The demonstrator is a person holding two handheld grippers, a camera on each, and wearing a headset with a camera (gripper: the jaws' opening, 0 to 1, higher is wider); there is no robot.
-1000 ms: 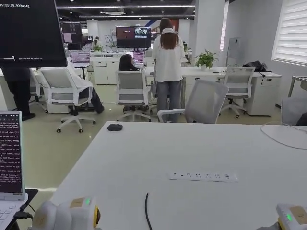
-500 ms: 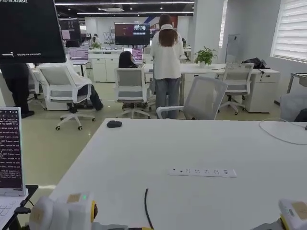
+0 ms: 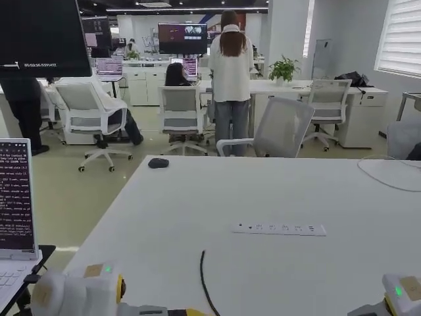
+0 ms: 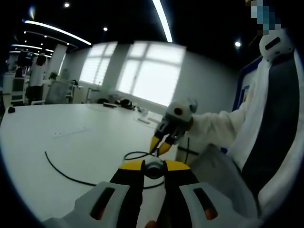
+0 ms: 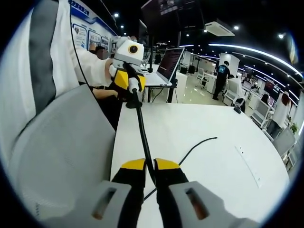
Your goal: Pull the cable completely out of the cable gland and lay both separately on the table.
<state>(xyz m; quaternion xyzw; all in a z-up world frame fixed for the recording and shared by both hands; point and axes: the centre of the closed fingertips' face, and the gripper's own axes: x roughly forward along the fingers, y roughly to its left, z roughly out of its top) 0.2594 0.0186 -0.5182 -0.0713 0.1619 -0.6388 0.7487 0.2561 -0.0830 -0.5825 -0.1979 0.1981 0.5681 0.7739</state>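
Clamping the grey round cable gland (image 4: 153, 170), my left gripper (image 4: 153, 166) faces my right gripper (image 5: 149, 166), which pinches the thin black cable (image 5: 141, 128). The cable runs straight from the gland to the right gripper, so I'd pull along that line.

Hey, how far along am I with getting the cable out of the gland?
Done: both grips. The left gripper is shut on the cable gland, the right gripper on the cable. In hand: the pull, with the cable running straight between them, still in the gland. Left: drawing it fully out and laying both separately on the table.
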